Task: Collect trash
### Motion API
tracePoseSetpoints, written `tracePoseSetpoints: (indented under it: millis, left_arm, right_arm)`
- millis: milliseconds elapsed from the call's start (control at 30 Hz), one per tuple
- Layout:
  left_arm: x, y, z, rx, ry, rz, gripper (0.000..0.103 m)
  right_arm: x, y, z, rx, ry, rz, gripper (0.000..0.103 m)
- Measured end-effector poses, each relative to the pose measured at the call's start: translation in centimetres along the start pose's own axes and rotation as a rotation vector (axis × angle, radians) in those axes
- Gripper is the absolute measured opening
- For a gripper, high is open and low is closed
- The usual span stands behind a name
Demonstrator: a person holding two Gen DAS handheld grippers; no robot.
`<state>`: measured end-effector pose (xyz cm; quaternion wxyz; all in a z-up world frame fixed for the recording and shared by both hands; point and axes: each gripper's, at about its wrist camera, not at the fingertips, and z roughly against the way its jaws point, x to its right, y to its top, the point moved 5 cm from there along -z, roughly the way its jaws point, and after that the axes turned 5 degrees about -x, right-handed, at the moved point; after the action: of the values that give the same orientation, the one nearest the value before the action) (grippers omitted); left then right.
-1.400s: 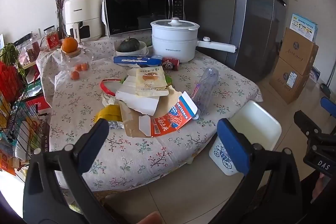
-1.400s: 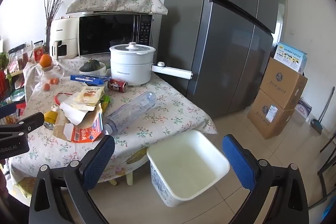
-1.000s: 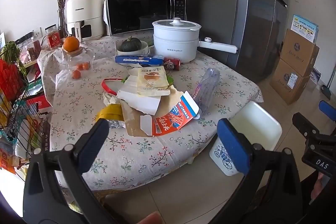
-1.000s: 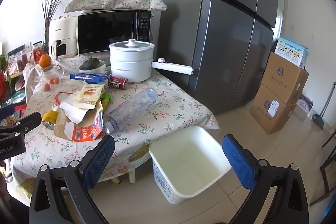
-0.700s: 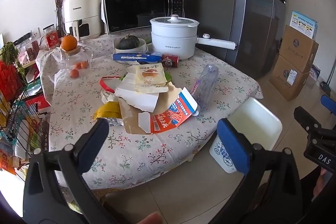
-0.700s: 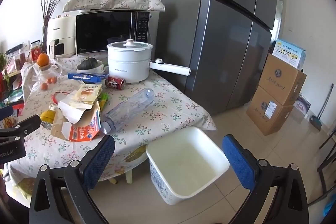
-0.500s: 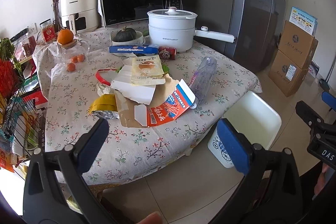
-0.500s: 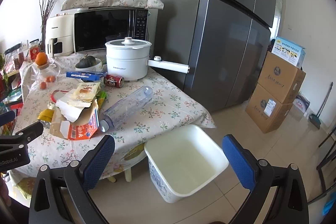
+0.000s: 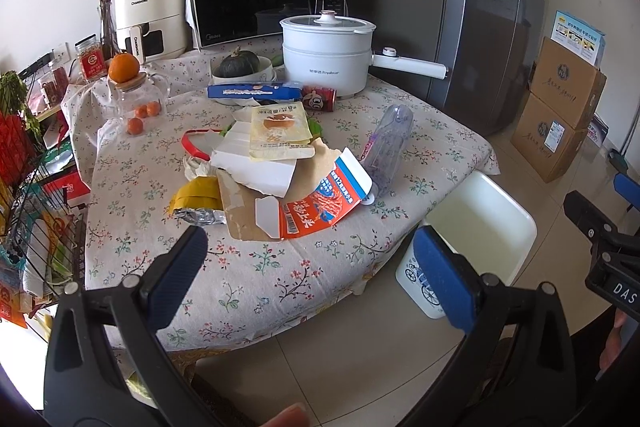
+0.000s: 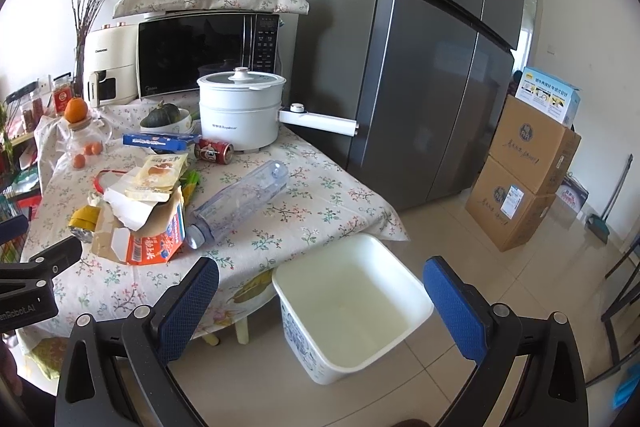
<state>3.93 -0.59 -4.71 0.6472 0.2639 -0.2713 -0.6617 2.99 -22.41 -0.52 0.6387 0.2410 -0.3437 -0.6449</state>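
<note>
Blue pads of the left gripper (image 9: 310,269) and the right gripper (image 10: 322,293) stand wide apart — both hold nothing. Below the right one a white bin (image 10: 352,311) sits on the floor beside the table (image 9: 248,267). Farther, on the cloth, lie a torn carton (image 9: 316,205), a plastic bottle (image 10: 240,205) and a red can (image 10: 213,151) — then a white pot (image 10: 240,111).

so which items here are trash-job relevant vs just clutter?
Job:
torn orange-and-blue carton
clear plastic bottle
red drink can
yellow snack pouch
white plastic bin

Lying about:
white electric pot
black microwave
green squash
</note>
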Motion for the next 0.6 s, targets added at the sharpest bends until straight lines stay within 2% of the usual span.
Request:
tracePoseSetpoints:
  millis: [600]
  left_arm:
    - [0.01, -0.03, 0.04, 0.0, 0.001, -0.002, 0.102]
  right_arm:
    - [-0.03, -0.11, 0.01, -0.006, 0.0, -0.003, 0.103]
